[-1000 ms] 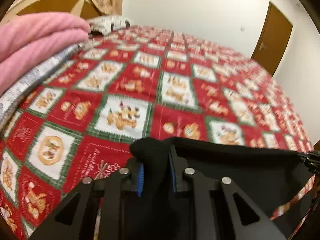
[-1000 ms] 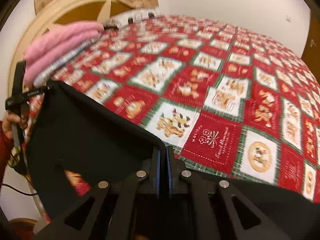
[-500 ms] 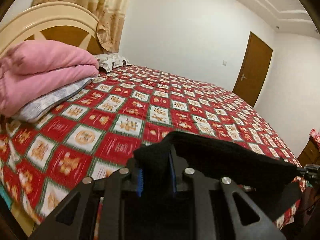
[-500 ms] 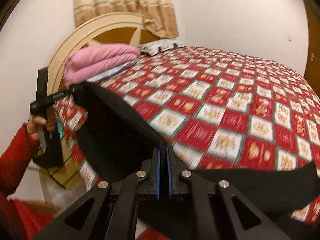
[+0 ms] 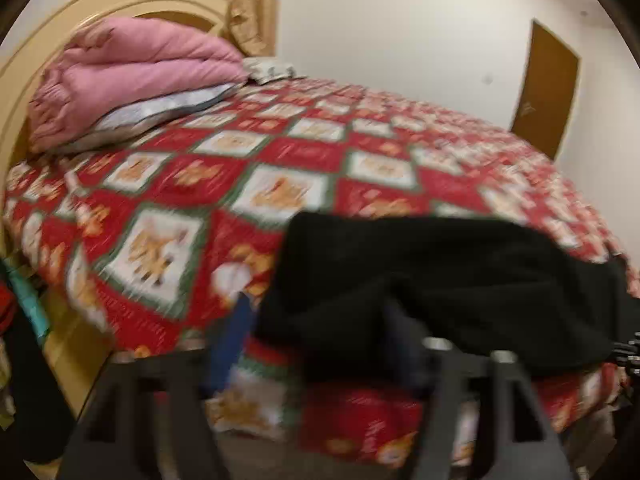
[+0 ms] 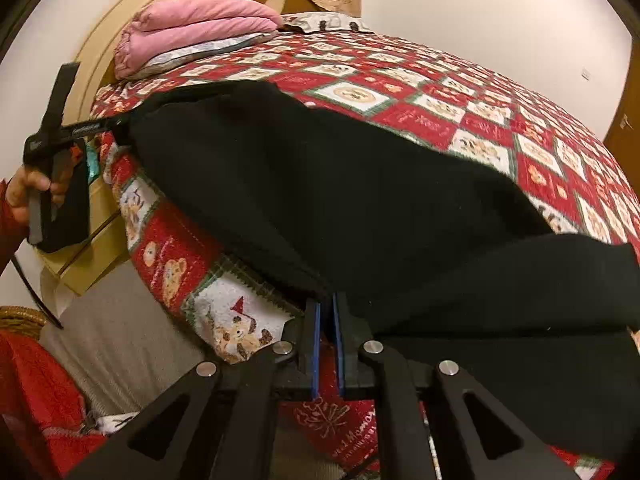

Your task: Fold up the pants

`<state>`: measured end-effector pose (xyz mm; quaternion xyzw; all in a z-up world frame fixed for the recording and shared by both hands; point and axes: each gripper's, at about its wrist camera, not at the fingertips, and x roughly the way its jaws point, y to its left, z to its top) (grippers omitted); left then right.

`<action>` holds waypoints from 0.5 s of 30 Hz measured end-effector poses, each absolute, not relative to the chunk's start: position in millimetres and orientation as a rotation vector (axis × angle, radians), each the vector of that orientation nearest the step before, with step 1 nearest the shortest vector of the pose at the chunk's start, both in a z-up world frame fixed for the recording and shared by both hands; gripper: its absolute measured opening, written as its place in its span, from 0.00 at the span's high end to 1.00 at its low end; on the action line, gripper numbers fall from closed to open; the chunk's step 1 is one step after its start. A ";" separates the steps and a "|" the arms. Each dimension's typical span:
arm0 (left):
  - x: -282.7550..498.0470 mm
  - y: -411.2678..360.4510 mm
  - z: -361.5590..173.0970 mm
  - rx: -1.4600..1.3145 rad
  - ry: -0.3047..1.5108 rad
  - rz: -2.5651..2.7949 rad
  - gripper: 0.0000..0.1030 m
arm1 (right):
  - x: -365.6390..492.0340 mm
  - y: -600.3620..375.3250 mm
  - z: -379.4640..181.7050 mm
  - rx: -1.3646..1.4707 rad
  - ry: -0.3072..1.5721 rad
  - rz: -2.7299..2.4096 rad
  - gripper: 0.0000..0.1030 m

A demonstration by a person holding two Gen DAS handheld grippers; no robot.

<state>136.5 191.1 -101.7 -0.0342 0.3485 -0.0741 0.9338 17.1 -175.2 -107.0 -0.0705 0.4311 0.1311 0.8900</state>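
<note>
The black pants (image 6: 340,184) lie spread along the near edge of the bed, over the red patchwork quilt (image 6: 440,112). In the left wrist view, which is blurred, the pants (image 5: 460,272) lie just past my left gripper (image 5: 320,332); its jaws stand wide apart, with cloth draped by the right finger. From the right wrist view the left gripper (image 6: 116,126) sits at the pants' far left corner. My right gripper (image 6: 326,312) has its blue pads a narrow gap apart at the pants' near hem; I cannot tell whether cloth is pinched.
Folded pink bedding (image 6: 192,28) and pillows lie at the cream headboard (image 6: 120,32). A brown door (image 5: 548,84) stands in the far wall. Red cloth (image 6: 36,392) and a wicker basket rim (image 6: 20,316) sit on the floor at lower left.
Both grippers came down and lowered the pants onto the bed edge. The left gripper's jaws, shut on cloth before, have opened. The right pads have parted slightly.
</note>
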 end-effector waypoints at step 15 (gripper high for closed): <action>109.1 220.2 -96.7 0.023 0.708 -0.167 0.00 | 10.9 -176.3 -46.7 -0.015 0.834 0.365 0.47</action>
